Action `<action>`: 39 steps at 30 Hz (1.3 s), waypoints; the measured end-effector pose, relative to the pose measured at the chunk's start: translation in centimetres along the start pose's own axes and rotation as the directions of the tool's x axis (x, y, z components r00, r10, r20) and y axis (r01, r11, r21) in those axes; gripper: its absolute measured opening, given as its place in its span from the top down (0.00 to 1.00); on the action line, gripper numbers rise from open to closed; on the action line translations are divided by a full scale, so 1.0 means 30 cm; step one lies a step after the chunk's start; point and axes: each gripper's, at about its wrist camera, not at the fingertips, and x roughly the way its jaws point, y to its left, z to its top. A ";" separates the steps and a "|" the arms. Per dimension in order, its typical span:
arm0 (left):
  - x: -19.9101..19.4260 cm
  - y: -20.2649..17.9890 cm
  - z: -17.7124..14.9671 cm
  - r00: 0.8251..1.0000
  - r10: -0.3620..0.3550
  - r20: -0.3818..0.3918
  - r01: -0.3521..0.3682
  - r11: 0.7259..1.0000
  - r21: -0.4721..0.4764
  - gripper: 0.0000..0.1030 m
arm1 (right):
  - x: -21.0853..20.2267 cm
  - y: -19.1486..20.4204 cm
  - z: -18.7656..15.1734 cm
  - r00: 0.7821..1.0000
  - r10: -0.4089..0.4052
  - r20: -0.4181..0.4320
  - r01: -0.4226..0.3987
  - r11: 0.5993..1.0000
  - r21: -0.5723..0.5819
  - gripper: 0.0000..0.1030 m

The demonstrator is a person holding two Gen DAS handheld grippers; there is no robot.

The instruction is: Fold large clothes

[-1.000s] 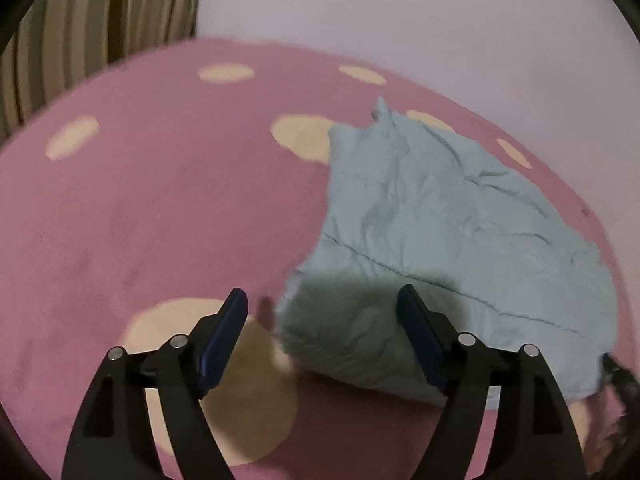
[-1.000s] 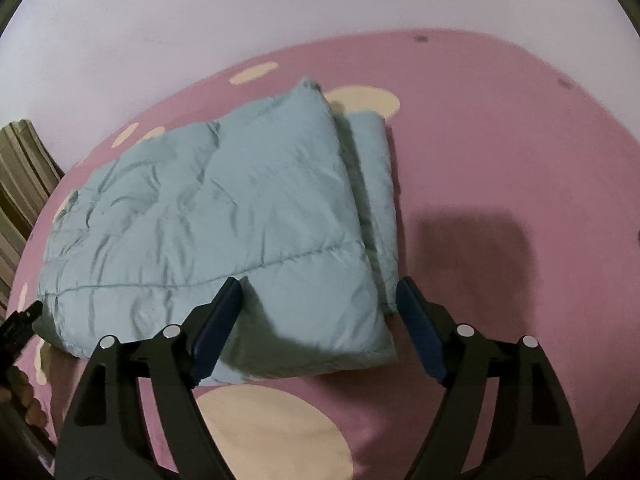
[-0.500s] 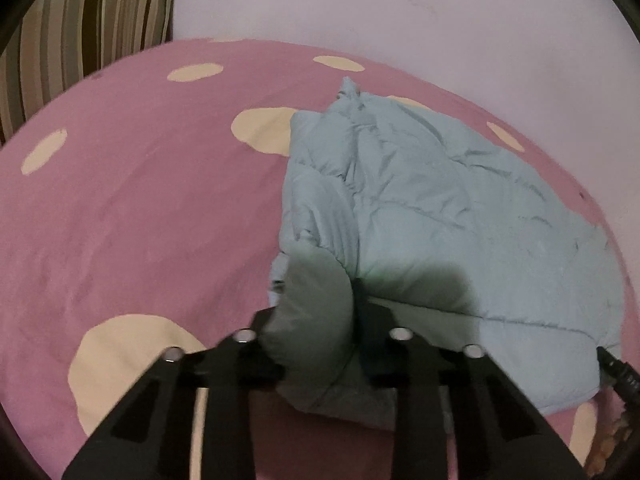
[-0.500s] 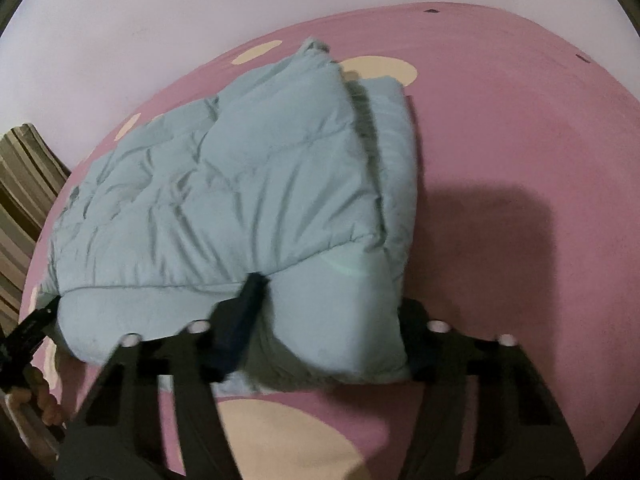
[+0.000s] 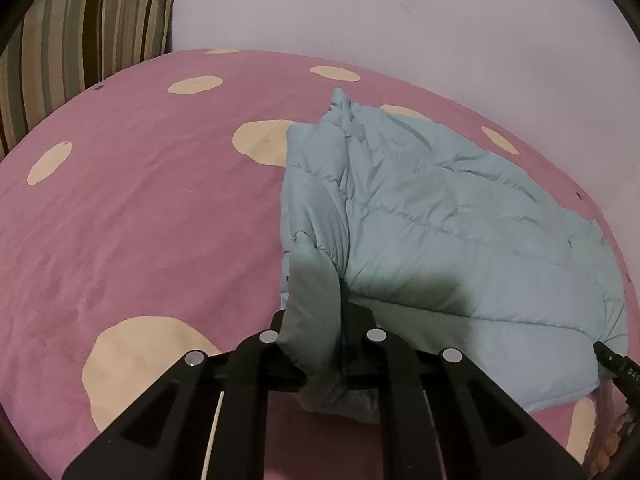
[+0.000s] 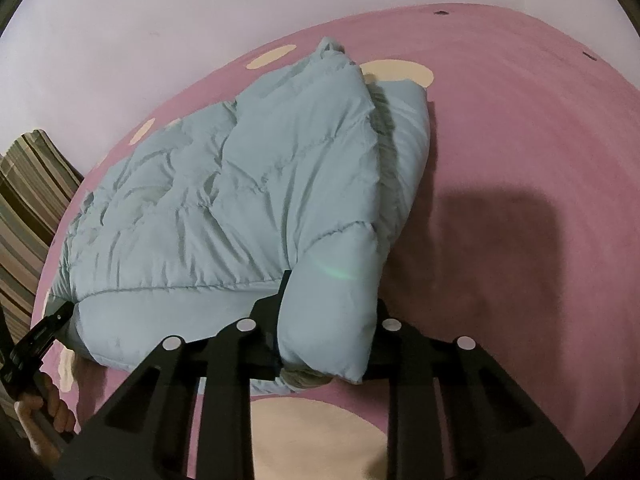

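Observation:
A light blue quilted puffer jacket (image 5: 460, 232) lies folded on a pink bed cover with cream spots (image 5: 140, 208). My left gripper (image 5: 320, 320) is shut on the jacket's near left corner, and the fabric bunches up between the jaws. In the right wrist view the same jacket (image 6: 240, 192) fills the left and middle. My right gripper (image 6: 328, 320) is shut on its near right corner, with a thick padded fold squeezed between the jaws. Both near corners are raised off the cover.
A striped cushion (image 5: 80, 28) stands at the far left against the pale wall (image 5: 400, 12). The other gripper and the hand holding it show at the lower left of the right wrist view (image 6: 36, 344). Bare pink cover (image 6: 540, 152) lies right of the jacket.
Both grippers were open above the jacket's near edge a second ago. They came down, closed on its two near corners, and have lifted the edge a little.

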 end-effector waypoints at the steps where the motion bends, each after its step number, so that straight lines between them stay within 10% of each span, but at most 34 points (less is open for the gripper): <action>1: -0.005 0.001 0.002 1.000 0.000 0.001 0.000 1.000 -0.001 0.90 | -0.002 0.003 0.004 1.000 0.002 0.003 -0.002 1.000 0.000 0.79; 39: -0.285 0.223 -0.151 1.000 0.002 -0.023 -0.005 0.991 -0.135 0.91 | -0.131 0.038 -0.058 0.991 0.122 -0.055 -0.125 0.992 -0.036 0.82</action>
